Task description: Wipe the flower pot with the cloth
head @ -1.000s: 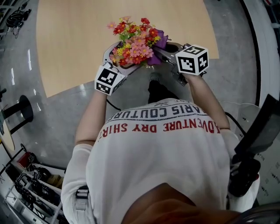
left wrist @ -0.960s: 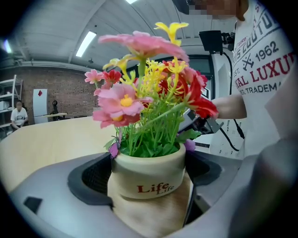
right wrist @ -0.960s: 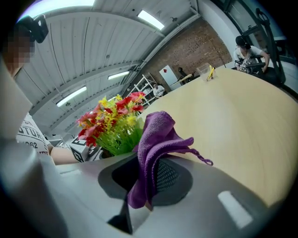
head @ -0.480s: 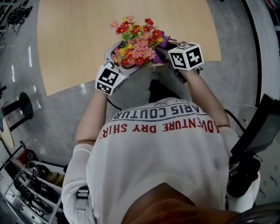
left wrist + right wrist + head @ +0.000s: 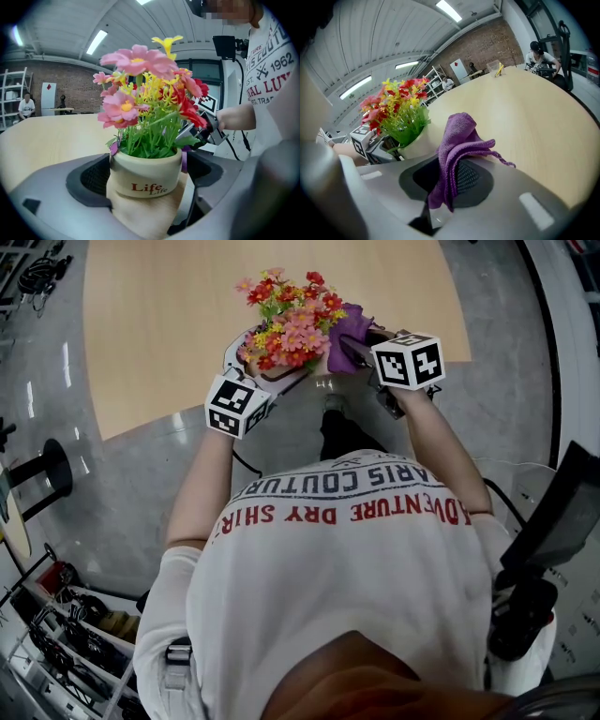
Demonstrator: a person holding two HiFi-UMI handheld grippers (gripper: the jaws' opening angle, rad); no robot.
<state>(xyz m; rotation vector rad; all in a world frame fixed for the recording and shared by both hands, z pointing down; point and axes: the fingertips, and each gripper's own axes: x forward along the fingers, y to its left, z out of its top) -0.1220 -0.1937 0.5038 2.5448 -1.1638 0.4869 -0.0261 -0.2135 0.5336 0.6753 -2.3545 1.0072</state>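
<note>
A cream flower pot (image 5: 146, 174) printed "Life" holds pink, red and yellow artificial flowers (image 5: 286, 320). My left gripper (image 5: 149, 187) is shut on the pot and carries it above the near edge of the wooden table (image 5: 178, 315). A purple cloth (image 5: 457, 154) hangs from my right gripper (image 5: 450, 180), which is shut on it. In the head view the cloth (image 5: 347, 329) sits against the right side of the bouquet, next to the pot (image 5: 415, 145). The pot's lower part is hidden between the left jaws.
The round tabletop spreads beyond the pot. Grey polished floor (image 5: 122, 484) lies below. A black stool base (image 5: 42, 479) stands at the left and shelving with cables (image 5: 66, 634) at the lower left. A person sits far off (image 5: 26, 107).
The pot and flowers have risen slightly toward the table. My right gripper shifted, and the purple cloth now shows more plainly against the right side of the flowers.
</note>
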